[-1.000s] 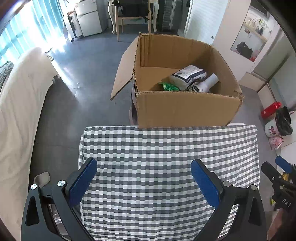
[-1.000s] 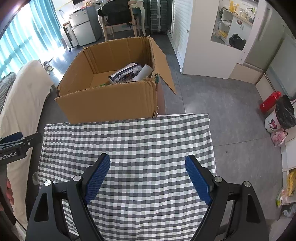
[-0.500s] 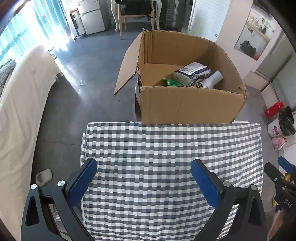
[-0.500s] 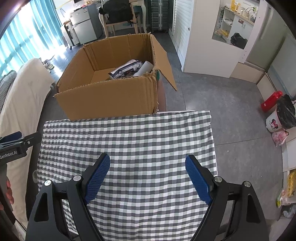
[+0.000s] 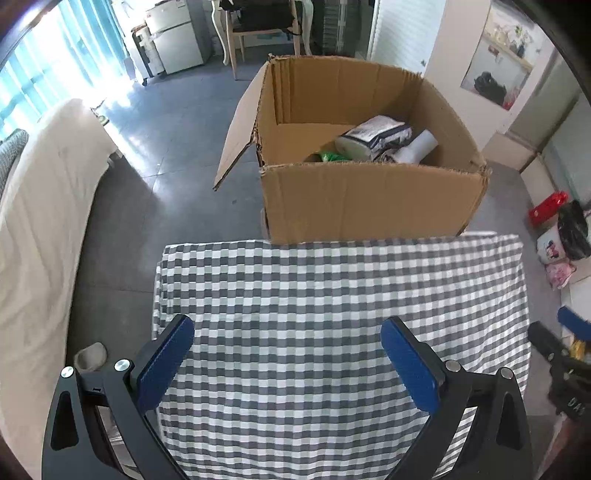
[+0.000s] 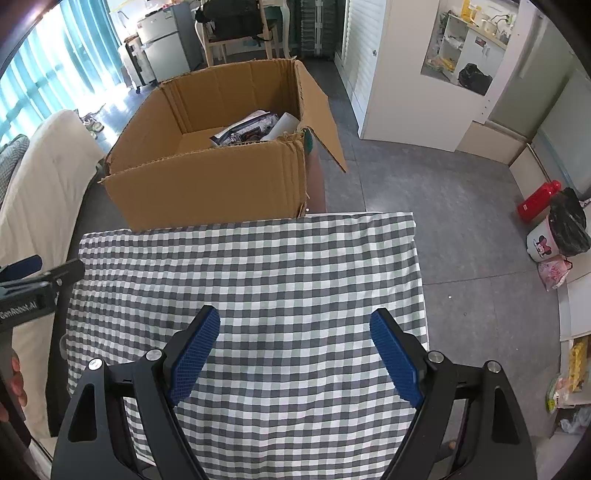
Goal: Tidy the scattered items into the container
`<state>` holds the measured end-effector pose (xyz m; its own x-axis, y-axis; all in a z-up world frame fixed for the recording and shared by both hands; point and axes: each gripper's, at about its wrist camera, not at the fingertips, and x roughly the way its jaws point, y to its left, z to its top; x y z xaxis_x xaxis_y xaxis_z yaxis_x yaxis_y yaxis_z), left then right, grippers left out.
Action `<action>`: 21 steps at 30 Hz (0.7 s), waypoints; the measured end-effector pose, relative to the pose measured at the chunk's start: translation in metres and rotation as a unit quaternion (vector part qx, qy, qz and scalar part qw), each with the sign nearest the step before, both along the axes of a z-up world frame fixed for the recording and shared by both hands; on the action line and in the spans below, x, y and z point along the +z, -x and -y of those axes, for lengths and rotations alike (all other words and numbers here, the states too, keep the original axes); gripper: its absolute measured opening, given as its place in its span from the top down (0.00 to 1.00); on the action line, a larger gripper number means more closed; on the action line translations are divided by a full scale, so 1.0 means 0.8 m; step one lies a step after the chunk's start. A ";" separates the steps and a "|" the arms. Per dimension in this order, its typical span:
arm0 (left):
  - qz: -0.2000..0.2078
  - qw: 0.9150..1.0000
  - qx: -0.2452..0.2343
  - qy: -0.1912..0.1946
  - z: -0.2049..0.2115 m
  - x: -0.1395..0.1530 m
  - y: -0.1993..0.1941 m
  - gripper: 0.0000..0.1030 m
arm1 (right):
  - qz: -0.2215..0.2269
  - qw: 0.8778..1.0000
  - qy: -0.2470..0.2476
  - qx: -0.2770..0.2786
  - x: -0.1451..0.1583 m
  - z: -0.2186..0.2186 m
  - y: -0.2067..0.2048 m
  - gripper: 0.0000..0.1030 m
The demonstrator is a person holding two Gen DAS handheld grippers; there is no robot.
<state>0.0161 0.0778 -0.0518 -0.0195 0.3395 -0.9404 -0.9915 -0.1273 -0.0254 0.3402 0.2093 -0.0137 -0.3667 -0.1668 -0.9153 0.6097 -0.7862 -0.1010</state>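
Note:
An open cardboard box (image 5: 369, 199) (image 6: 207, 188) stands on the floor just beyond the far edge of a table covered in grey-and-white check cloth (image 5: 332, 295) (image 6: 258, 266). Inside the box lie a printed white pouch (image 5: 373, 134) (image 6: 243, 129), a white roll (image 5: 417, 146) (image 6: 282, 125) and something green (image 5: 330, 156). My left gripper (image 5: 286, 354) hangs open over the cloth with nothing between its blue pads. My right gripper (image 6: 293, 349) is likewise open and empty above the cloth. Each gripper shows at the edge of the other's view.
A cream sofa (image 5: 40, 229) runs along the left. On the floor to the right are a red bottle (image 6: 537, 201), a white bin with a black bag (image 6: 561, 232) and a pink bag (image 6: 554, 271). A chair (image 5: 264, 33) and small fridge (image 5: 173, 40) stand behind the box.
Both views have shifted slightly, so the box sits a little higher in frame and more cloth shows. Both grippers stay open and empty.

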 end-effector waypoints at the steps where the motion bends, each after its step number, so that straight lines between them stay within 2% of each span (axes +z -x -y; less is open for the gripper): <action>1: 0.000 1.000 0.001 -0.001 0.000 0.000 0.000 0.00 | 0.000 1.000 -0.001 0.000 0.000 0.000 0.000 0.19; 13: 0.031 0.999 0.005 -0.015 -0.005 0.005 0.002 0.00 | -0.004 1.000 -0.007 -0.003 -0.001 -0.003 -0.002 0.19; 18: 0.066 0.997 0.035 -0.018 -0.007 0.004 0.013 0.00 | -0.004 1.000 -0.012 -0.005 -0.003 -0.005 -0.004 0.19; 21: 0.091 0.994 0.035 -0.040 -0.003 0.009 0.018 0.00 | -0.005 1.000 -0.015 -0.004 -0.005 -0.005 -0.007 0.19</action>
